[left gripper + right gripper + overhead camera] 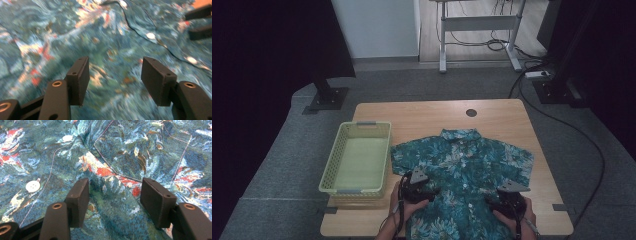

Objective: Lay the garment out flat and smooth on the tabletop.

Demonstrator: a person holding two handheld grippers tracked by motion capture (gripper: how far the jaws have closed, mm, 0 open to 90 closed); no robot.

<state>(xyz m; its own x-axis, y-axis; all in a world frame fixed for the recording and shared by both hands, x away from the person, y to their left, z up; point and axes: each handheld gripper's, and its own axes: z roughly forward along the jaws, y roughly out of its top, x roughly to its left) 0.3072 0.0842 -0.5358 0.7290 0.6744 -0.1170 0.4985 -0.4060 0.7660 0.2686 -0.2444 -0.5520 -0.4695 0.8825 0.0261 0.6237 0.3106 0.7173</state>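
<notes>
A teal floral short-sleeved shirt (462, 170) lies spread flat on the wooden table (422, 112), collar away from me. My left gripper (419, 186) hovers over the shirt's lower left part, and my right gripper (508, 197) over its lower right part. In the left gripper view the gripper (115, 75) is open just above the blurred cloth (105, 37), nothing between the jaws. In the right gripper view the gripper (115, 195) is open above the button placket, with white buttons (32, 186) to its left.
A pale green plastic basket (357, 157), empty, stands on the table to the left of the shirt. The other gripper's jaws (200, 22) show at the top right of the left gripper view. A round cable hole (471, 113) sits near the table's far edge.
</notes>
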